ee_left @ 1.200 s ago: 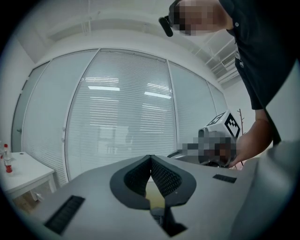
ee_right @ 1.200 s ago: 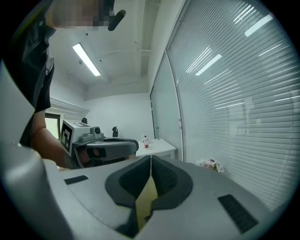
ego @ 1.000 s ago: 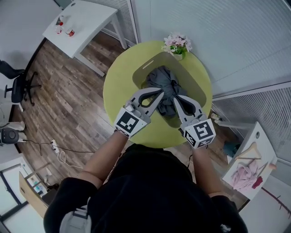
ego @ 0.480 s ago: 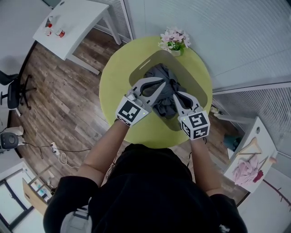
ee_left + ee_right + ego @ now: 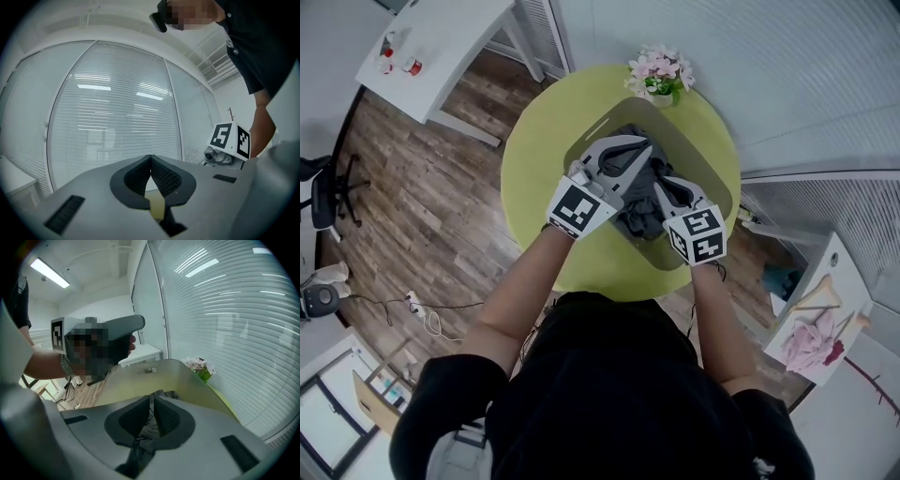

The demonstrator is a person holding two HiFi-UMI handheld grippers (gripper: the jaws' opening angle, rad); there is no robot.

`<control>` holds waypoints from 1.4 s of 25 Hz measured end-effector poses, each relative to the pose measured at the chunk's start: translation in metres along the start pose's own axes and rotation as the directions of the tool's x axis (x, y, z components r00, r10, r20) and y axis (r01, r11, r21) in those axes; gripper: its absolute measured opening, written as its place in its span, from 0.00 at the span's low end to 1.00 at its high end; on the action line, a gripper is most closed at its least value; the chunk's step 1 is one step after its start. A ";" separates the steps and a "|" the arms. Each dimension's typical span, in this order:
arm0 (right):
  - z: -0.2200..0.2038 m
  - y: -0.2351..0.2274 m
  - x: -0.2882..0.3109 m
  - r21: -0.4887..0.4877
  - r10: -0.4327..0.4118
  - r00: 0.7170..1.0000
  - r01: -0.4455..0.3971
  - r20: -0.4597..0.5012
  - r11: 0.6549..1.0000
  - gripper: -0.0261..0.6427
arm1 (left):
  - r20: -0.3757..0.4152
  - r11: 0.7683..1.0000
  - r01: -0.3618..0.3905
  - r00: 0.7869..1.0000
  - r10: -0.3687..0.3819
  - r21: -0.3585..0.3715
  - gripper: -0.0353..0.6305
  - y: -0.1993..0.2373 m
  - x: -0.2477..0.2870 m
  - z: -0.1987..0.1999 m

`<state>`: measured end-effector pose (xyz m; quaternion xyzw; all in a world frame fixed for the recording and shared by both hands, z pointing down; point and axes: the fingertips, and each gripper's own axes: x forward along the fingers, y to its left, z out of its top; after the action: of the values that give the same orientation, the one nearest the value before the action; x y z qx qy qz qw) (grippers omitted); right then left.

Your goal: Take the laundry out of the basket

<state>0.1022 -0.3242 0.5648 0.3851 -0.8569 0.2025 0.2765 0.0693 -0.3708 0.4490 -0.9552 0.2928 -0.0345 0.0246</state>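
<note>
A: Where is the laundry (image 5: 639, 202)?
B: In the basket (image 5: 711, 178), a dark grey heap lying inside its walls. The basket stands on the round yellow-green table (image 5: 534, 159), with a small pot of pink flowers (image 5: 659, 75) just beside its far end.
A: And the left gripper (image 5: 150, 158)?
B: Its jaws are closed tip to tip and hold nothing; only the tabletop shows through the slot below the tips. In the head view it lies over the basket's left rim, with its jaws reaching above the heap.
A: The right gripper (image 5: 151, 395)?
B: Also closed, tips together. It tilts down into the basket at the heap's right side, and grey cloth fills the slot behind the tips — whether a fold is nipped there I cannot tell.
A: Are the two touching?
B: No. They are near each other, with the heap between them.
</note>
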 end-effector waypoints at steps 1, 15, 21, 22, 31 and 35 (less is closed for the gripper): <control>-0.002 -0.002 0.004 0.000 0.001 1.000 -0.001 -0.014 1.000 0.08 | 0.005 1.000 0.006 1.000 -0.006 0.002 0.07 0.002 0.004 0.000; -0.080 -0.019 0.087 0.024 0.043 0.949 -0.038 -0.312 0.999 0.35 | 0.028 0.999 0.029 0.999 -0.029 -0.015 0.07 0.030 0.034 -0.022; -0.109 -0.023 0.112 0.061 0.072 0.916 -0.051 -0.396 0.997 0.55 | 0.021 0.999 0.040 0.999 -0.039 -0.026 0.07 0.033 0.043 -0.036; -0.113 -0.024 0.116 0.067 0.075 0.911 -0.052 -0.406 0.996 0.58 | 0.018 0.999 0.042 0.999 -0.041 -0.028 0.07 0.034 0.044 -0.039; -0.145 -0.032 0.147 0.070 0.049 0.876 -0.017 -0.480 0.997 0.65 | -0.004 0.998 0.044 0.999 -0.045 -0.053 0.07 0.036 0.048 -0.057; -0.153 -0.034 0.157 0.097 0.066 0.866 -0.020 -0.495 0.995 0.66 | -0.008 0.997 0.039 0.999 -0.039 -0.061 0.07 0.038 0.049 -0.063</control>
<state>0.0905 -0.3455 0.7852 0.3127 -0.7553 0.3389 0.4657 0.0832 -0.4317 0.5113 -0.9609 0.2751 -0.0306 -0.0063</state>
